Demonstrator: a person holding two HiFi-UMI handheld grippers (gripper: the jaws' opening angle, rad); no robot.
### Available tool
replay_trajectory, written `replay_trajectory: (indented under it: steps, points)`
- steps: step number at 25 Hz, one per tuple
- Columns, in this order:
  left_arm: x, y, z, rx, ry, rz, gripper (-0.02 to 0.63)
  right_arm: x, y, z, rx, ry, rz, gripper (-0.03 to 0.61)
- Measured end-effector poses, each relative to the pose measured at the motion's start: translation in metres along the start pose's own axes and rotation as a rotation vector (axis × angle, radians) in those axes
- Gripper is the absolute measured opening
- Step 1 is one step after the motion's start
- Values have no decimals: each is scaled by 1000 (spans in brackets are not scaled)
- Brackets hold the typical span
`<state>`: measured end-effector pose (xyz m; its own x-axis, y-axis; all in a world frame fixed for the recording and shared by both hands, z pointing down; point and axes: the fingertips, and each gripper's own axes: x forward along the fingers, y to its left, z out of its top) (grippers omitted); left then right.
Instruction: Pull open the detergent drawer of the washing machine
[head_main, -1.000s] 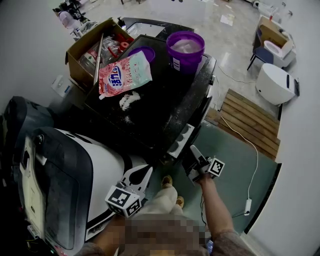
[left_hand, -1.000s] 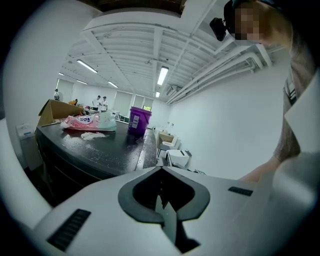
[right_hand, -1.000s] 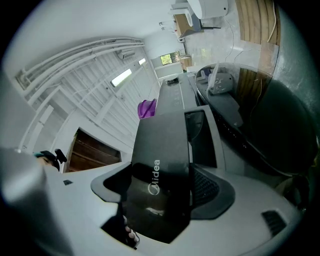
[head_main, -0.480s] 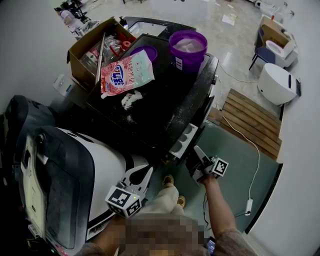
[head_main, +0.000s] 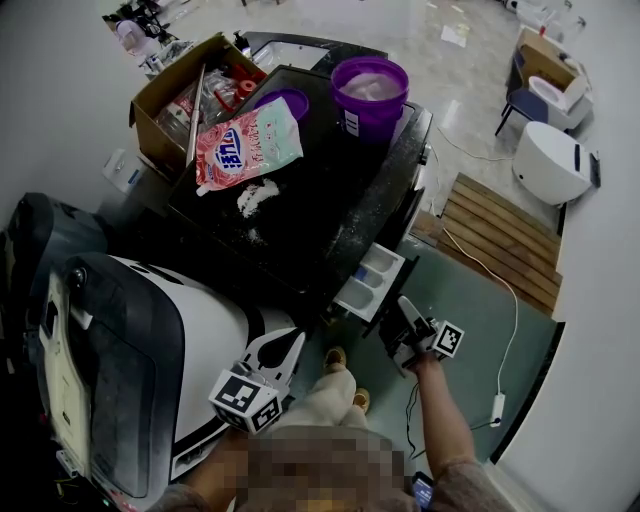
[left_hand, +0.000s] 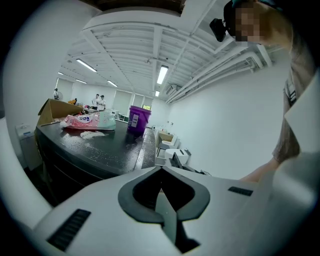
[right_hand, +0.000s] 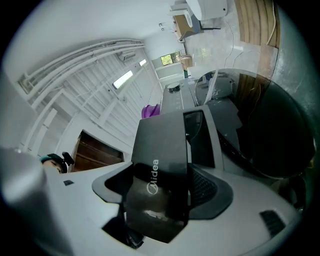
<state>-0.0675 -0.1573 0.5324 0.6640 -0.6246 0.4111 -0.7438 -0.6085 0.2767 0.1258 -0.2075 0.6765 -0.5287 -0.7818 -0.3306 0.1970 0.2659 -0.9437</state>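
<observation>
Right gripper (right_hand: 160, 192) is clamped on the glossy black front panel of the detergent drawer (right_hand: 162, 150). The panel with the logo sits right between the jaws with both pads against it, and the jaws have just been closing in a touch tighter.

In the head view the detergent drawer (head_main: 368, 282) sticks partway out of the top front of the black washing machine (head_main: 330, 210). Its white plastic compartments are open to view, and it hangs over the green floor mat (head_main: 470, 300). The person's forearm comes up from the bottom edge to the right gripper (head_main: 405, 325).

Left gripper (left_hand: 161, 175) has its jaws pressed together with nothing in them. It hangs well apart from the drawer, just beside a big rounded white-and-black machine (head_main: 150, 350) at the lower left of the head view.

On the washer's top there's a pink detergent pouch (head_main: 248, 145) lying flat, with a little pile of spilled white powder (head_main: 258, 198) just beside it. A purple plastic bucket (head_main: 370, 95) stands near the far corner, and a smaller purple round piece (head_main: 285, 105) sits between pouch and bucket. A brown cardboard box (head_main: 180, 95) sits against the washer's left side, but I can't really make out what's in it.

Further out there's a wooden slatted platform (head_main: 505, 240), a white cable (head_main: 500, 300) running across the mat, and a white rounded appliance (head_main: 550, 165) by the wall.
</observation>
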Motion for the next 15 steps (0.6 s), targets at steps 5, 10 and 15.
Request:
replay_trajectory:
  steps: [5,10,15]
  points:
    - [6,-10,0,5,5,-20,21,-16,5,6,-4,-13,0,325]
    - [8,-18,-1,13,11,-33,21,-29,11,10,-18,-12,-3,325]
    - [7,-20,0,16,9,-36,21,-40,16,13,-20,-29,-3,325]
